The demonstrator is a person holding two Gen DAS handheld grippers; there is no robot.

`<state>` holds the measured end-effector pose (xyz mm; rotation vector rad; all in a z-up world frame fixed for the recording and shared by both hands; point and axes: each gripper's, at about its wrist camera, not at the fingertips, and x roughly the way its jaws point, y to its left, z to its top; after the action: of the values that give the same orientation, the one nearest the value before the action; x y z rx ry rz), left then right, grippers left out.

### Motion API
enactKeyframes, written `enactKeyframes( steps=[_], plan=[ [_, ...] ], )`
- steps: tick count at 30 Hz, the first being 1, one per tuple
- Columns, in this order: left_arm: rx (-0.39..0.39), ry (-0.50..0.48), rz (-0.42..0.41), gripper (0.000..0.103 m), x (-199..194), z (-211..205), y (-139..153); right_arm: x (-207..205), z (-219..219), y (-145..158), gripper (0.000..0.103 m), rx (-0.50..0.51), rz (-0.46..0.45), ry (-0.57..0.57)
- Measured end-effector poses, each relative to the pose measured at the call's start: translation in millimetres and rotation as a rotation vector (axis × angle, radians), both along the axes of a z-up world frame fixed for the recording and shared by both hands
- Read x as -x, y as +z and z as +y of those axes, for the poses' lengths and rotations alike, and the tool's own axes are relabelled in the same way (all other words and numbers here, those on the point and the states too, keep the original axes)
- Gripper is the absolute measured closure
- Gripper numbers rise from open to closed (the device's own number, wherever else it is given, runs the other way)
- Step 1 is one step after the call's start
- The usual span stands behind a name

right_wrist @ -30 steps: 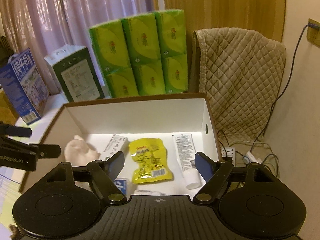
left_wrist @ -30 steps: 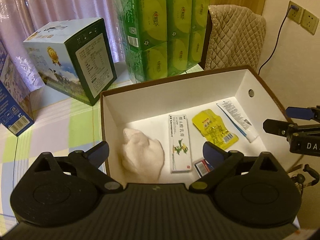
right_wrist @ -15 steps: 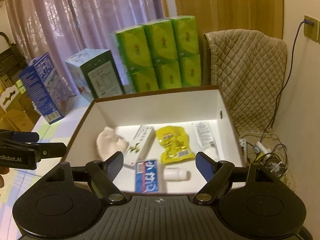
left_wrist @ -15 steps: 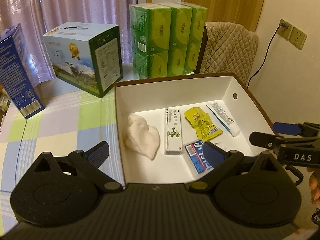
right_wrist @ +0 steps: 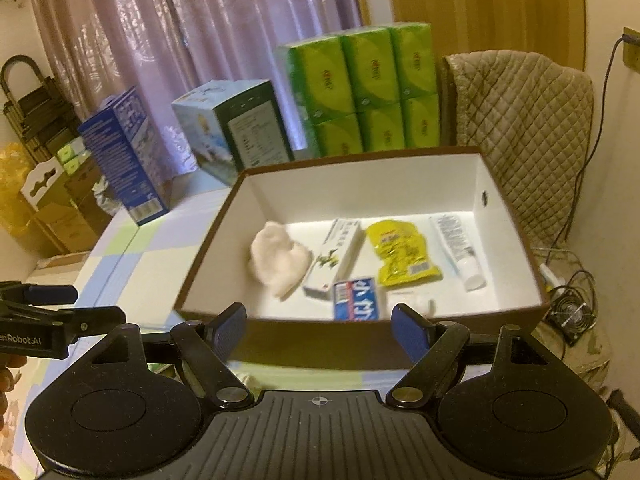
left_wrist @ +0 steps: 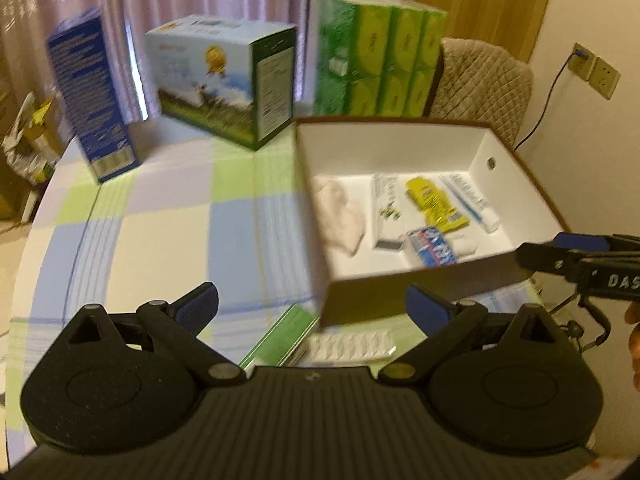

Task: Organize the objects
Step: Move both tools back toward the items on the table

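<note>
The room is dim and warm, a yellowish cast over everything. Daylight seeps through the curtains [right_wrist: 168, 40] at the back, brightest in the left wrist view. The white floor of the box [right_wrist: 516, 296] glows pale against its shaded walls. Both views are smeared by motion blur, worst on the cartons and the checked worktop [left_wrist: 160, 232]. Fisheye bending curves the edges, and the corners fall off into black.
</note>
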<state>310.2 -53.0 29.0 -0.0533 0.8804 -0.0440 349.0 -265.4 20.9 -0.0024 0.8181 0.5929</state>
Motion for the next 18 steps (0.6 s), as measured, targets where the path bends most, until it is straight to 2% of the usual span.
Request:
enactKeyframes(
  steps=[9,18],
  plan=[
    [0.016,0.105,0.046,0.004,36.6,55.7,-18.7,27.3,23.8,-22.4,0.026,0.012,0.070,0.036],
    [0.041,0.158,0.091,0.004,65.8,86.2,-35.9,47.7,44.0,-44.0,0.026,0.026,0.130,0.075]
  ],
)
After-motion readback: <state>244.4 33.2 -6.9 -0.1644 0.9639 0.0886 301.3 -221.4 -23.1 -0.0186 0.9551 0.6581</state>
